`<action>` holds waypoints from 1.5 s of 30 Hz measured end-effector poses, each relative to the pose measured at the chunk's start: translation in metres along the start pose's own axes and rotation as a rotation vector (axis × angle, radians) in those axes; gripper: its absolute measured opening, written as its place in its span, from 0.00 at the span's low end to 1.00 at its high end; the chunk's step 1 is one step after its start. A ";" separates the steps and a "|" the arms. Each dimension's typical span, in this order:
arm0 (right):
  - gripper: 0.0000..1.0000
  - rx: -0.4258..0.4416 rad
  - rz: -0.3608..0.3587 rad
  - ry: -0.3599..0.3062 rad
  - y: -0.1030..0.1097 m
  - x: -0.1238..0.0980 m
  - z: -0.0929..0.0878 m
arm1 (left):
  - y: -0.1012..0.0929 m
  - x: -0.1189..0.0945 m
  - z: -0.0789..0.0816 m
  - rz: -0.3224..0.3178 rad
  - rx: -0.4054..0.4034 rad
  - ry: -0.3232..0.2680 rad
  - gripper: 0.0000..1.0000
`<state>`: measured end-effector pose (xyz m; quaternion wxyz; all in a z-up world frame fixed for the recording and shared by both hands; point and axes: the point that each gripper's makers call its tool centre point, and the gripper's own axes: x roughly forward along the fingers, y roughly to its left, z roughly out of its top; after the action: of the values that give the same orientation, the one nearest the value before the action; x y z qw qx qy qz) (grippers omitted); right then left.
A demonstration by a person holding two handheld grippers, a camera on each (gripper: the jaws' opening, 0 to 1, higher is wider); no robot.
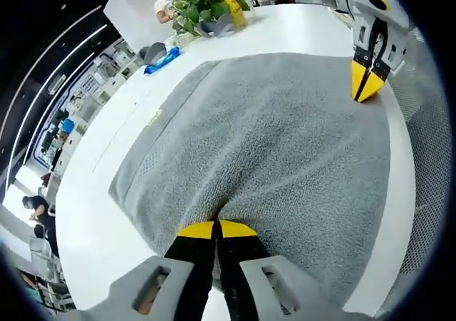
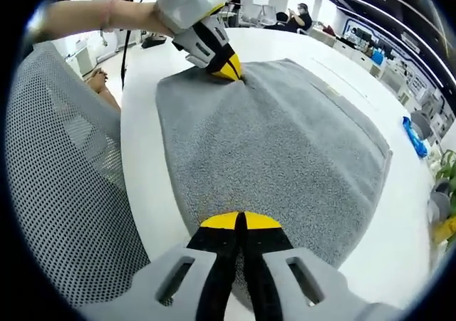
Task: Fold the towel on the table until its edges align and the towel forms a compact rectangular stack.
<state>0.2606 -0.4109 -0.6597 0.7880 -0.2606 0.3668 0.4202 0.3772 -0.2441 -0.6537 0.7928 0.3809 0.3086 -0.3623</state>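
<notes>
A grey towel (image 1: 271,136) lies spread flat on the white table (image 1: 299,22), a folded hem running along its far side. My left gripper (image 1: 216,228) is shut on one corner edge, and the cloth puckers at its yellow tips. My right gripper (image 2: 240,220) is shut on the towel (image 2: 285,143) at the neighbouring corner of the same side. In the left gripper view the right gripper (image 1: 367,86) shows at the upper right, tips closed at the towel's edge. In the right gripper view the left gripper (image 2: 229,70) pinches the far corner, with a person's arm (image 2: 92,13) behind it.
A potted plant (image 1: 206,4), a yellow object (image 1: 234,4) and a blue item (image 1: 162,59) sit at the table's far end. A grey mesh chair (image 2: 64,164) stands close against the table edge by both grippers. Desks and people fill the room beyond.
</notes>
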 end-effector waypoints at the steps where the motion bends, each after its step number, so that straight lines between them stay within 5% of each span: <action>1: 0.00 -0.012 -0.002 -0.008 0.000 0.000 0.001 | -0.006 -0.003 0.000 -0.032 -0.057 0.002 0.01; 5: 0.00 -0.015 0.003 -0.008 0.000 0.000 0.001 | -0.030 -0.022 0.003 -0.187 -0.172 -0.029 0.02; 7: 0.00 -0.005 0.006 -0.010 0.000 0.000 0.001 | -0.037 -0.034 0.008 -0.202 -0.222 -0.077 0.09; 13: 0.00 0.024 0.015 -0.025 0.000 0.000 0.001 | -0.065 -0.075 0.008 -0.244 -0.093 -0.180 0.09; 19: 0.00 0.031 0.024 -0.040 0.000 0.000 0.001 | -0.082 -0.093 -0.018 -0.256 0.133 -0.118 0.09; 29: 0.00 0.041 0.038 -0.044 0.001 0.000 0.000 | -0.103 -0.094 -0.027 -0.313 0.143 -0.076 0.12; 31: 0.00 0.011 0.055 -0.004 0.001 -0.002 0.000 | -0.108 -0.092 -0.031 -0.323 0.163 -0.064 0.12; 32: 0.00 0.067 0.059 0.030 0.003 -0.005 -0.001 | -0.108 -0.091 -0.037 -0.320 0.199 -0.032 0.12; 34: 0.00 -0.016 0.054 -0.057 -0.002 -0.008 0.019 | -0.105 -0.090 -0.044 -0.306 0.240 -0.001 0.13; 36: 0.00 -0.030 0.049 -0.070 -0.003 -0.015 0.023 | -0.107 -0.091 -0.048 -0.305 0.246 0.008 0.13; 45: 0.11 -0.063 0.007 0.021 -0.023 -0.053 -0.034 | -0.105 -0.095 -0.061 -0.304 0.263 0.021 0.15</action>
<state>0.2482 -0.4723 -0.6356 0.7739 -0.2883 0.3628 0.4316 0.2270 -0.2088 -0.6525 0.6692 0.4340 0.3207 -0.5109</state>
